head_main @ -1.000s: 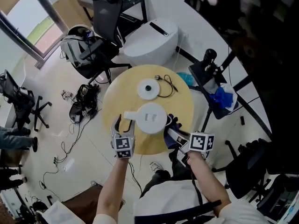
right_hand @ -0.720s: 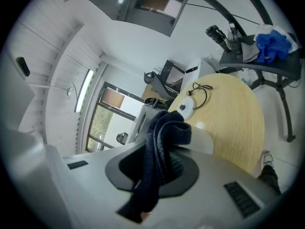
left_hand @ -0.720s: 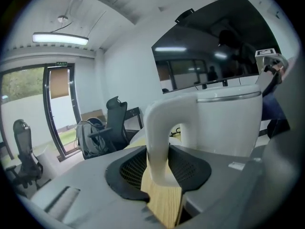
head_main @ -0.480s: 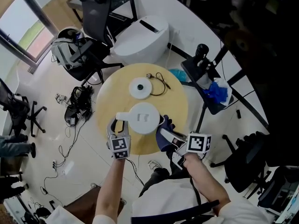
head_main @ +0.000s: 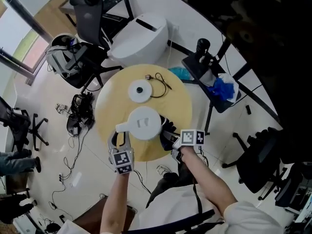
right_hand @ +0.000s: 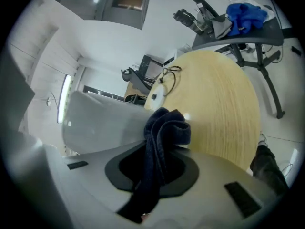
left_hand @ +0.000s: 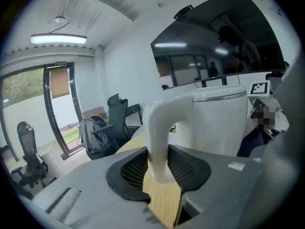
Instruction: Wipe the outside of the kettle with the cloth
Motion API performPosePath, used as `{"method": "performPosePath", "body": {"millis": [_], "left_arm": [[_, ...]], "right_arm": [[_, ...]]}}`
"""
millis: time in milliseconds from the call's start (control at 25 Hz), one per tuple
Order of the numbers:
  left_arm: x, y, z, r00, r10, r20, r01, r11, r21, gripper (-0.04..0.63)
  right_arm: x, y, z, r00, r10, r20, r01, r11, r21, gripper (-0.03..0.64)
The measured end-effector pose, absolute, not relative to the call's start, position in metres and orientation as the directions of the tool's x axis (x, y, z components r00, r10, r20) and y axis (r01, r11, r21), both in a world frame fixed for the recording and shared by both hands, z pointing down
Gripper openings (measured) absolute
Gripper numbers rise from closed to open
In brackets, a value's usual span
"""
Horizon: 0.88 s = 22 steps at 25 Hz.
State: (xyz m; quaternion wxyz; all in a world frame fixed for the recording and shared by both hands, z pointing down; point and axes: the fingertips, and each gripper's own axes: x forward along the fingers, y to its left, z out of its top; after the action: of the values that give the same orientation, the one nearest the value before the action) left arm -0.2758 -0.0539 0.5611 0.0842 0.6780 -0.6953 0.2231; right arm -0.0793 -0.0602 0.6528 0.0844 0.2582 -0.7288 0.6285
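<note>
**Kettle steadied, cloth brought to its side, wiping hardly begun**

Head view: the kettle (head_main: 145,123) is seen standing near the near edge of the round surface (head_main: 183,104), flanked by the left hand-held gripper (head_main: 119,136) and the right hand-held gripper (head_main: 171,139).

Left gripper view: the jaws have just been closing and are clamped on the kettle's handle (left_hand: 159,142).

Right gripper view: the dark cloth (right_hand: 162,137) is pinched between the jaws, just beside the kettle's wall; contact cannot be confirmed. Nearly all of the outside is judged still to be wiped.

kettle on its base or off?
Off. The kettle stands on the table, apart from its corded base.
</note>
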Motion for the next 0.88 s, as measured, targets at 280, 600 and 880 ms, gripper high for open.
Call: {"method": "performPosePath", "body": {"millis": [280,600,880], "left_arm": [[-0.264,-0.033,0.562,-0.098,-0.883,0.458,-0.985,0.021,-0.169,0.140],[-0.258,-0.024,0.565,-0.110,-0.862,0.495,-0.985,0.028,-0.169,0.140],[-0.243,-0.011,0.565,-0.049,-0.870,0.490,-0.989,-0.025,-0.143,0.141]], "right_arm": [[-0.069,-0.073,0.705,-0.806,-0.279,0.523,-0.555,0.045,-0.831,0.066],[-0.073,-0.065,0.614,-0.878,-0.244,0.412,-0.472,0.292,-0.832,0.066],[-0.070,-0.045,0.512,-0.920,-0.233,0.316,-0.393,0.540,-0.745,0.066]]}}
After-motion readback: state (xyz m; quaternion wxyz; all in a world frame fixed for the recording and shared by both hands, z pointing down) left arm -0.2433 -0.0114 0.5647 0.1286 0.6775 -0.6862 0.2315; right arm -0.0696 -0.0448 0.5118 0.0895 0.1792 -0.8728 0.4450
